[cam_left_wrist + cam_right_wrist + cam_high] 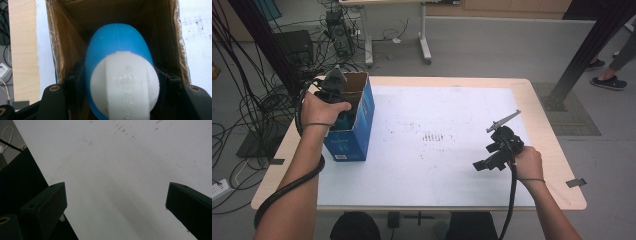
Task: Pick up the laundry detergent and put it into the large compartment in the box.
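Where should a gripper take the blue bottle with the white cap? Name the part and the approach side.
Grip the blue bottle just below its white cap, coming from above through the open top of the box: its walls close off every other side. The left gripper holds it so.

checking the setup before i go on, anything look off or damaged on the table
Nothing is spilled or broken. The white table cover carries small dark specks and smudges near its middle. The blue box stands upright with its top flaps open; its cardboard rim looks slightly frayed.
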Demonstrator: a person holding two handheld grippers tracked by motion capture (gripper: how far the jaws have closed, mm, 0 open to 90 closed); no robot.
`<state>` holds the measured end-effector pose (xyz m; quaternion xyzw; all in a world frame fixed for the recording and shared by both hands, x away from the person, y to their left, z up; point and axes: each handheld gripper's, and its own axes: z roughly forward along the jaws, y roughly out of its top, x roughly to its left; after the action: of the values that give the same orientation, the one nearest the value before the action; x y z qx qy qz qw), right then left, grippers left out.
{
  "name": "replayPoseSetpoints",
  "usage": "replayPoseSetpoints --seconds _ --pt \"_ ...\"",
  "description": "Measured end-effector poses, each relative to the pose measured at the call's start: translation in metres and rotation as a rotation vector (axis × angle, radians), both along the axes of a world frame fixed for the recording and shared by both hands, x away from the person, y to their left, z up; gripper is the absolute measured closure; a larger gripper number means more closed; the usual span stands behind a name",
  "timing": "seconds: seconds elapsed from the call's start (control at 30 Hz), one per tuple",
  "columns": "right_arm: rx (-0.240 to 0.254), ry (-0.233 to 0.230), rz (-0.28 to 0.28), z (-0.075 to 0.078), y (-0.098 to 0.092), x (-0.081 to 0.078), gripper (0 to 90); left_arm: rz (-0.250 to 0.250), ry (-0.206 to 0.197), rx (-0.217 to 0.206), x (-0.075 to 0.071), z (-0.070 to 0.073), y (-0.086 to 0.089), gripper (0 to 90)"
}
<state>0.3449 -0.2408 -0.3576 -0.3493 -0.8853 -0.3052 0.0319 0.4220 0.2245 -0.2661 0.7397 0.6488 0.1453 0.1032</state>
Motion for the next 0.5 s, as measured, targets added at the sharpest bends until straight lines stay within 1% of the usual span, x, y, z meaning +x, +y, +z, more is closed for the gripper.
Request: replayPoseSetpoints --seconds 0.13,0.33,0.37,0.47,0.5 --pt "-0.001 0.003 -0.002 0.0001 -0.0003 0.0004 3.4 0.000 -0.003 0.000 -0.0002 -0.0002 -0.0002 37.6" --pt "0.001 -0.001 0.001 0.0007 0.0008 0.0009 3.4 -0.008 0.005 0.006 0.0004 0.0002 0.0001 37.6" --pt "-0.001 -0.001 0.002 0.0008 0.0008 0.0012 3.4 -0.005 0.000 0.003 0.0003 -0.0002 -0.0002 37.5" --pt "0.000 0.001 0.001 0.0007 0.0015 0.0013 3.4 -0.008 0.004 0.006 0.0003 0.0001 0.0003 37.5" --pt "0.000 0.002 0.001 0.0007 0.0017 0.0013 3.4 -0.003 -0.001 0.001 0.0003 -0.0003 0.0001 37.4"
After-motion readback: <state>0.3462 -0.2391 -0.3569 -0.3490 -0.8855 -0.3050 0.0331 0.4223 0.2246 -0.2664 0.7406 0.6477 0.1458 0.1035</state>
